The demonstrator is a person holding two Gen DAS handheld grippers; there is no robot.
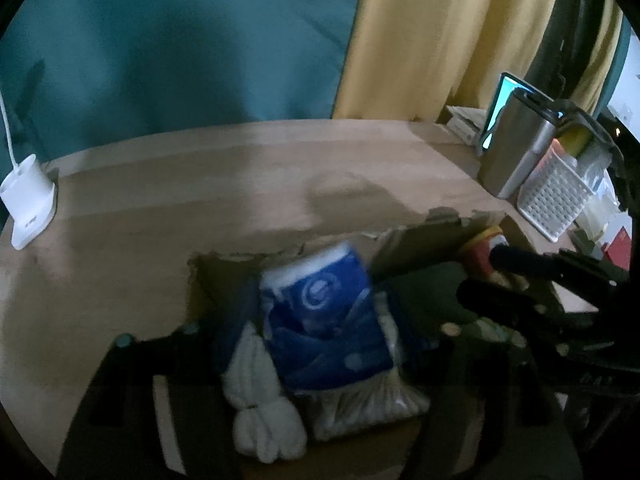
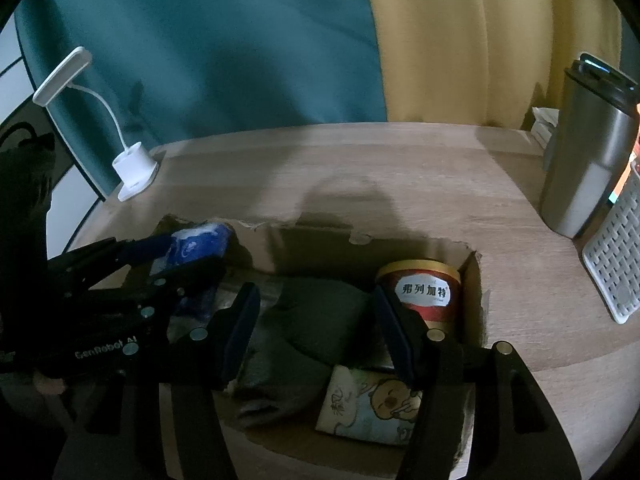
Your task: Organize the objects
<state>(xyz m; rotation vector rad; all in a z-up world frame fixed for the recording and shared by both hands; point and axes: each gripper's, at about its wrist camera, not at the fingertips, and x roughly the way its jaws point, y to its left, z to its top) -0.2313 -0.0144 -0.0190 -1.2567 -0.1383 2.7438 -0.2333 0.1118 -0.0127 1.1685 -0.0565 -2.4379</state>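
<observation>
A torn cardboard box [image 2: 476, 280] stands on the wooden table [image 2: 360, 168]. Inside lie a blue tissue pack [image 1: 324, 312], a white rolled cloth [image 1: 260, 400], a dark green cloth bundle [image 2: 320, 320], a red can with a gold lid [image 2: 424, 292] and a cartoon-printed packet [image 2: 372, 408]. My left gripper [image 1: 324, 320] reaches into the box's left end. Its jaws stand on either side of the blue pack, which looks blurred, and I see no firm squeeze. My right gripper [image 2: 316, 320] hovers open over the green bundle, beside the red can, with nothing held.
A white desk lamp [image 2: 132, 172] stands at the table's back left. At the right are a steel tumbler [image 2: 580, 160], a white perforated basket [image 2: 616, 260] and a lit screen [image 1: 496, 112]. Teal and yellow curtains hang behind the table.
</observation>
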